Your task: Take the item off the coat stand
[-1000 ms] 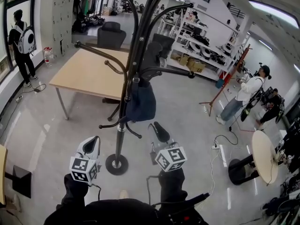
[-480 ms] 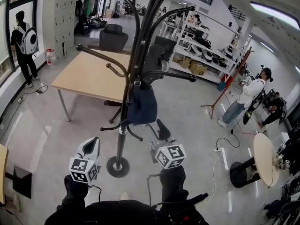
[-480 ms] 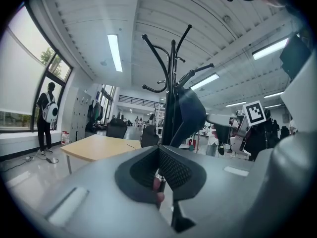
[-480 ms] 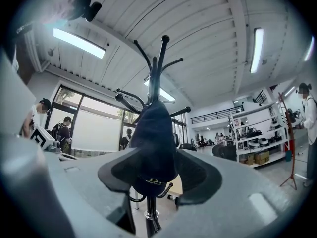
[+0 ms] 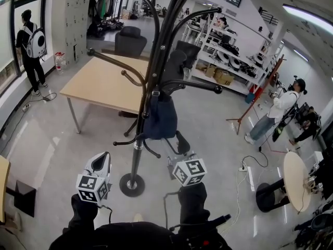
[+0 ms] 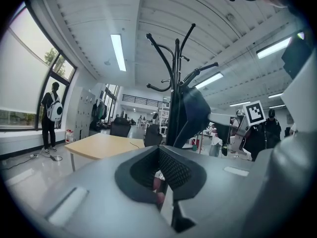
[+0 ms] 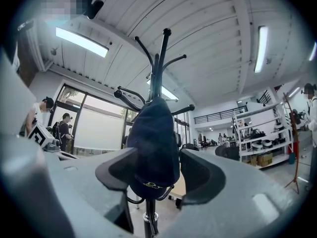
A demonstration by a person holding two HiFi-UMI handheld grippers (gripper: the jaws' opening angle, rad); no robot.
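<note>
A black coat stand (image 5: 156,61) rises from a round base (image 5: 131,184) just in front of me. A dark navy bag (image 5: 160,120) hangs by its strap from one of the arms. My right gripper (image 5: 179,149) is just below and to the right of the bag. Its jaws are opening, and in the right gripper view the bag (image 7: 153,143) shows in the gap of the right gripper (image 7: 158,177), untouched by the pads. My left gripper (image 5: 101,161) is held low, left of the pole, shut and empty. In the left gripper view the left gripper (image 6: 159,175) points past the stand (image 6: 174,83).
A wooden table (image 5: 104,82) and an office chair (image 5: 130,38) stand behind the coat stand. Shelving (image 5: 229,51) lines the back right. A person (image 5: 32,48) stands by the left window and another person (image 5: 276,111) at the right. A round table (image 5: 294,176) and a floor cable (image 5: 244,168) lie right.
The right gripper's jaws have spread apart and it has edged a little closer under the bag. The left gripper has stayed in place.
</note>
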